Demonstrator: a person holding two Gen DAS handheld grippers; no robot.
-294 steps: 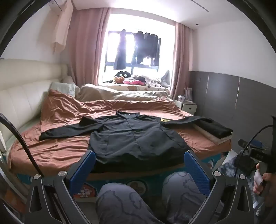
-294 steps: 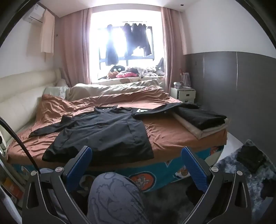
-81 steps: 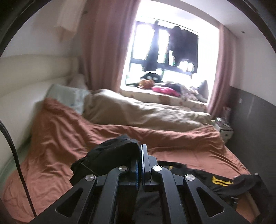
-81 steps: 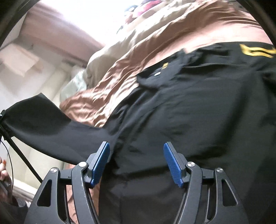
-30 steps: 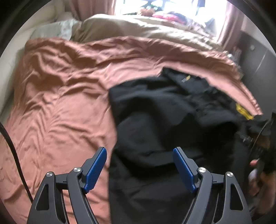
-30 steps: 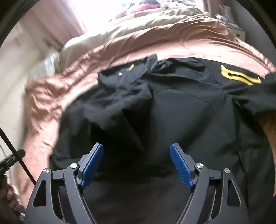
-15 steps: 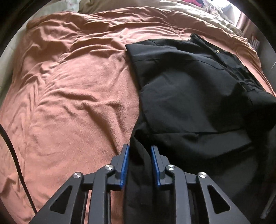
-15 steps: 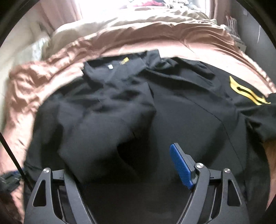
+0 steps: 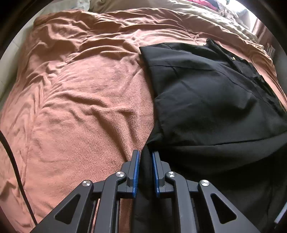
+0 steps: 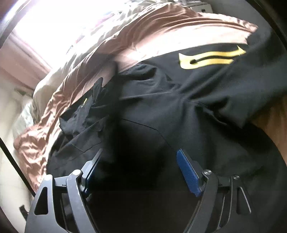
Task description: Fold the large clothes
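Note:
A large black jacket [image 9: 206, 93] lies on the brown bed cover [image 9: 80, 100], its left sleeve folded across its body. My left gripper [image 9: 145, 157] is shut on the jacket's left side edge near the hem, with black cloth pinched between the blue pads. In the right wrist view the jacket [image 10: 170, 111] fills the frame, with a yellow logo [image 10: 209, 58] on the outstretched right sleeve. My right gripper [image 10: 138, 161] is open, hovering close over the jacket's body, holding nothing.
The brown cover is wrinkled and stretches left of the jacket. A beige quilt [image 9: 161, 7] and a pale pillow [image 10: 26, 114] lie at the head of the bed. A black cable [image 9: 16, 170] runs along the left edge.
My left gripper, open a second ago, has closed on the jacket's left edge. My right gripper has swung right and dropped closer to the jacket, toward the logo sleeve.

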